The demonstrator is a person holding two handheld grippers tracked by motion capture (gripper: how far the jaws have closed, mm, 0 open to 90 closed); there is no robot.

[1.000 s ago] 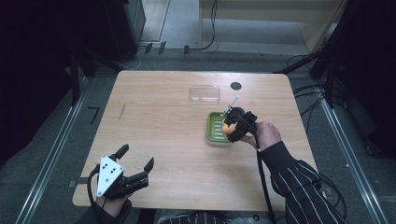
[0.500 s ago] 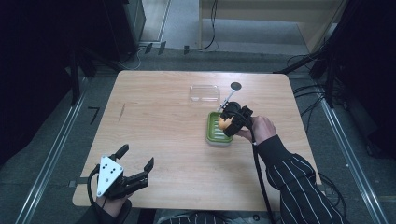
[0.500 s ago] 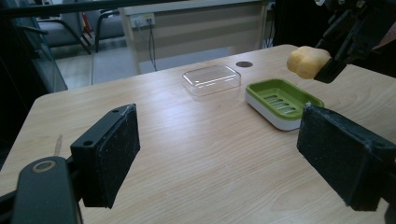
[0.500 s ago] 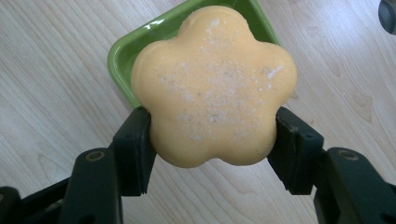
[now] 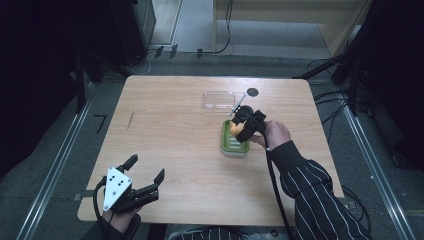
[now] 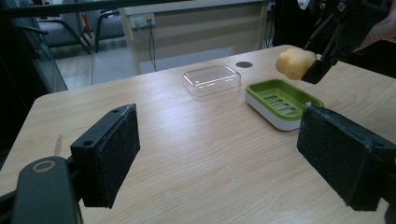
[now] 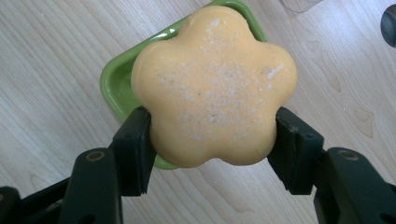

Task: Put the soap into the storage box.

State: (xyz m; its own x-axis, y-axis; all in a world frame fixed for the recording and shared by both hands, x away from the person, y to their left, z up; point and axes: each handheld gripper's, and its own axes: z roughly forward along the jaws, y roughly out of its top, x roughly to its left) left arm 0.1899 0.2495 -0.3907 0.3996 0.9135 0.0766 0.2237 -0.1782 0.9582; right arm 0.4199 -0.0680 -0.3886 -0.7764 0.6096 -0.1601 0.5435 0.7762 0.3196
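the flower-shaped orange soap [image 7: 214, 86] is clamped in the right gripper [image 7: 214, 149], held above the green soap dish [image 6: 283, 101] at centre right. released off-centre, it could be tipped onto the dish rim. the left gripper [image 5: 131, 186] is held open, lower left.

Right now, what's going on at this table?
A person works with a handheld gripper in each hand. The right gripper is clamped on a flower-shaped orange soap and holds it in the air just above a green soap dish; the soap is not yet set down in it. A clear plastic lid lies on the table behind the dish. The left gripper sits open near the table's front edge, holding nothing.
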